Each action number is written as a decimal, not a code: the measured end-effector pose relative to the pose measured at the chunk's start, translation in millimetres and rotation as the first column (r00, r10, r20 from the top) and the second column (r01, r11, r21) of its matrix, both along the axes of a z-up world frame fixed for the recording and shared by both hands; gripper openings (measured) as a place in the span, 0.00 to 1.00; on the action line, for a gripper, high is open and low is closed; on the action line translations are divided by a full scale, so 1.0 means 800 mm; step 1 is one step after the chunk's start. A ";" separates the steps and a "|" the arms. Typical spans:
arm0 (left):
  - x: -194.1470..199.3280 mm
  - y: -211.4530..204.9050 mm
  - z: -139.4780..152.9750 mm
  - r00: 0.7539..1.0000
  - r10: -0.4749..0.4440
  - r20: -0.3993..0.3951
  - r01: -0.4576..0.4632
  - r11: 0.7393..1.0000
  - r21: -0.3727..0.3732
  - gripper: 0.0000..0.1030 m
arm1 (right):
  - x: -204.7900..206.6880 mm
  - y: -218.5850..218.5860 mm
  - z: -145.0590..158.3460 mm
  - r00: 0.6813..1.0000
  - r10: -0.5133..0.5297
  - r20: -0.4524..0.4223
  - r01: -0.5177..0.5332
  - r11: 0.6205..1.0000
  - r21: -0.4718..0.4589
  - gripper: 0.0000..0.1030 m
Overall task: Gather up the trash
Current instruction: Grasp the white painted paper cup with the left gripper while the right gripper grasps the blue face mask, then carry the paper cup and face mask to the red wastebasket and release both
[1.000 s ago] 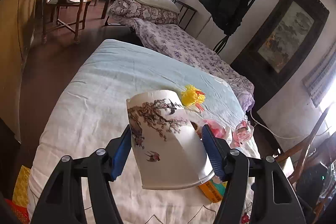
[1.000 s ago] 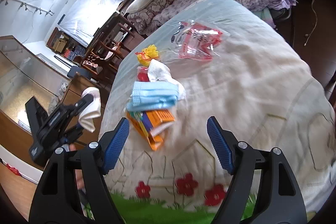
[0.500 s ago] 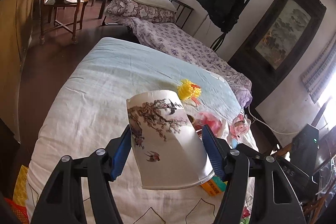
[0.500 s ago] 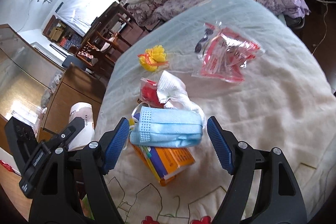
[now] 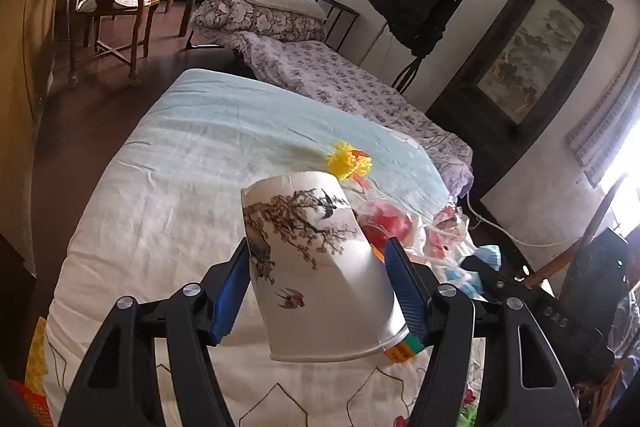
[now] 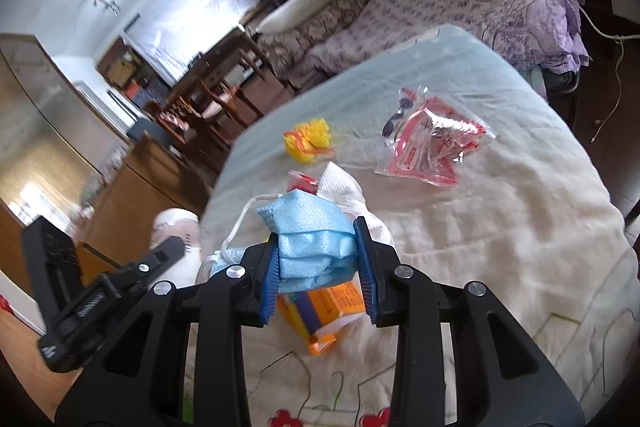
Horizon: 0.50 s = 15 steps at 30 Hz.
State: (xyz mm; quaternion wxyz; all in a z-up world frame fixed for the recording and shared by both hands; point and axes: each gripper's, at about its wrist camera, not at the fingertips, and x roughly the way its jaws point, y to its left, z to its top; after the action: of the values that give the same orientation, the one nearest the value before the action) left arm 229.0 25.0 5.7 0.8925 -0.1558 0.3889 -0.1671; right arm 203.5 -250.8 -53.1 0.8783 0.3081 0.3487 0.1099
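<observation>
The blue face mask [image 6: 316, 247] sits at the centre of the right wrist view, bunched into folds between the pads of the right gripper [image 6: 318, 267], whose jaws are closing on it — the blue pads already press its two sides. Its long axis runs roughly across the frame, from pad to pad, with a white ear loop trailing off to the left. It looks soft, pleated and crumpled. Directly below it lies an orange carton [image 6: 320, 311] on the white quilt [image 6: 500, 247]; a crumpled white tissue [image 6: 344, 187] lies just above, a yellow pompom [image 6: 310, 139] and a red-printed plastic bag [image 6: 432, 147] further up.

The left gripper [image 5: 316, 287] grips a paper cup [image 5: 308, 259] printed with blossom and birds, tilted, mouth toward the camera. In the right wrist view that cup shows at lower left — so the mask probably has to travel leftward to reach it.
</observation>
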 end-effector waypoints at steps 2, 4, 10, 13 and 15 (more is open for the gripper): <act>-0.004 0.001 0.001 1.000 -0.008 0.006 0.008 1.000 -0.009 0.64 | -0.011 -0.007 0.003 1.000 0.002 0.017 -0.002 0.999 0.036 0.34; -0.008 0.001 0.001 1.000 -0.012 0.012 0.012 1.000 -0.008 0.64 | -0.019 -0.010 0.005 1.000 0.000 0.023 -0.002 0.999 0.048 0.34; -0.023 -0.002 -0.001 1.000 -0.019 0.021 0.019 1.000 0.011 0.64 | -0.031 -0.010 0.007 0.999 0.023 0.031 -0.025 0.998 0.061 0.34; -0.032 0.000 -0.003 1.000 -0.017 0.022 0.016 1.000 0.015 0.64 | -0.040 -0.009 0.008 0.999 0.025 0.040 -0.027 0.998 0.050 0.34; -0.039 0.003 -0.005 1.000 -0.011 0.019 0.011 1.000 0.011 0.64 | -0.049 -0.009 0.006 0.999 0.028 0.046 -0.030 0.998 0.048 0.34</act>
State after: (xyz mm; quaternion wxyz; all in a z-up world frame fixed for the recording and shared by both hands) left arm 197.8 27.5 1.7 0.8961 -0.1472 0.3820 -0.1716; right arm 164.6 -257.9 -48.1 0.8765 0.3217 0.3305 0.1378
